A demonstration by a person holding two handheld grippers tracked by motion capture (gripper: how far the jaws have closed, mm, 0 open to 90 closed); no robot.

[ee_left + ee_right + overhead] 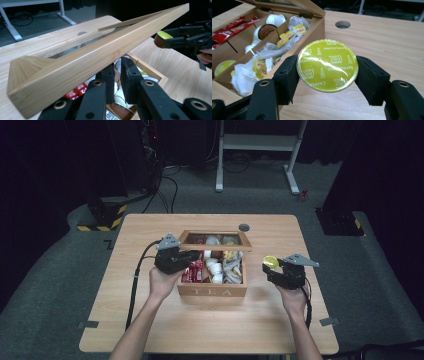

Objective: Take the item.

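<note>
Yellow-green foil, glossy and printed with "Cappuccino" lettering, covers the round coffee capsule [327, 65], which has a brown body. The right gripper [327, 75] clamps it by its rim, lifted over the worktop [210, 325] just right of the wooden tea box [212, 291]. The left gripper [117, 72] is nearly closed, pinching the box's pale wooden lid [82, 65] and holding it up.

Setting: a lab or recording studio, not a home. Evidence: black curtains [45, 165] on all sides; grey carpet floor [60, 270]; cables [162, 185] trailing to equipment; yellow-black hazard-striped base [102, 217]; white metal stand frame [257, 150] beyond the lone wooden table [150, 325]; tape markers [88, 324] on the floor.
</note>
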